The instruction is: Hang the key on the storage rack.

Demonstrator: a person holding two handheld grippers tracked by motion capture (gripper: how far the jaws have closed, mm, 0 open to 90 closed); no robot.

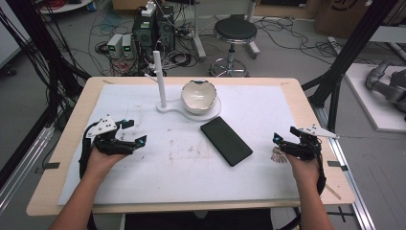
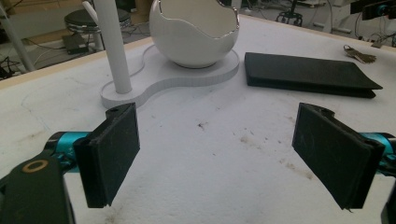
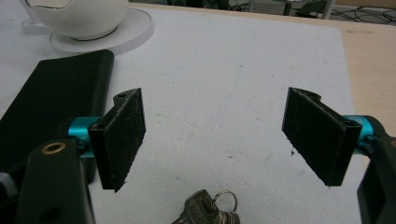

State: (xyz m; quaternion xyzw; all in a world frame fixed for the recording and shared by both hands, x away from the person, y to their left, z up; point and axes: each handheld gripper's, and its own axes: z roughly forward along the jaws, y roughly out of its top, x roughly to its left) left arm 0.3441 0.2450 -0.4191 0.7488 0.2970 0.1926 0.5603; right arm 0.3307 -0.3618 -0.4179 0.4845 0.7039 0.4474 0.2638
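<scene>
My right claw (image 3: pixel 212 140) stands wide with nothing between its pads, and the bunch of keys (image 3: pixel 208 211) lies just below it on the white mat, so I take the keys as the thing in hand. In the high view they sit at the right edge of the tabletop (image 1: pixel 67 143), right beside that claw (image 1: pixel 283 146) and well apart from everything else.

Going from big to small: the black wallet-like case (image 1: pixel 226 141) lies flat near the middle of the mat, at an angle; it looks stiff and light, and I judge its thin edge would be hard to get under. The white bowl (image 1: pixel 198 96) with the jagged, eggshell-like rim stands on a white base beside an upright white post (image 1: pixel 160 79); glazed, probably slippery and breakable, so I would keep clear of it.

The keys are the smallest. They look like metal, a few flat silvery blades on a thin split ring (image 3: pixel 226 199), fanned loosely. I judge them light but hard and slick, lying low on the mat, and apt to swing or fan out once lifted. I would close on the stacked heads near the ring, where the bunch is thickest, rather than on a single blade.

My left claw (image 2: pixel 217 156) is likewise spread wide and empty, over bare mat on the left side.
</scene>
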